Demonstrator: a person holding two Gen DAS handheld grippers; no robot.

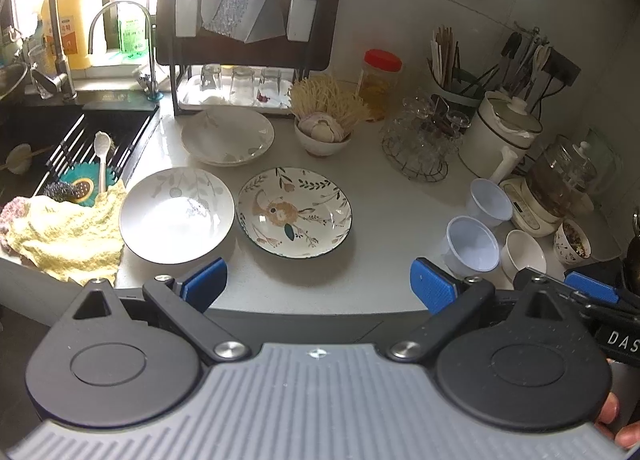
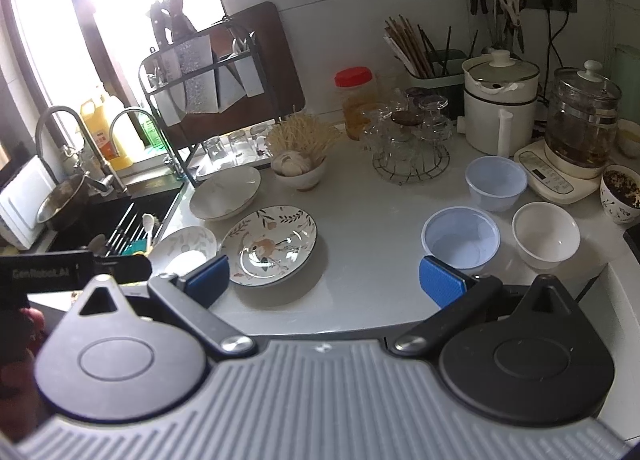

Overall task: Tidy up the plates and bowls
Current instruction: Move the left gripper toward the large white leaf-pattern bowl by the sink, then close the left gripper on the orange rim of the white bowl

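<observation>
Both tongs hang above the near edge of the worktop, spread wide and empty: the left tongs face the plates, the right tongs sit between the plates and the bowls.

In the left view, a white leaf-print plate lies at about 11 o'clock, the floral plate at 12 just beside it, and a third pale plate behind them near the dish rack. In the right view, two pale blue plastic bowls and a white bowl cluster at 1 to 2 o'clock.

The plates look ceramic: stiff, glazed, probably slippery, heavyish and chippable. A pinch across the raised rim at the near edge seems best. The plastic bowls should be light and slightly flexible, gripped by one wall.

All lie flat and open upward; being round, they have no long axis.
</observation>
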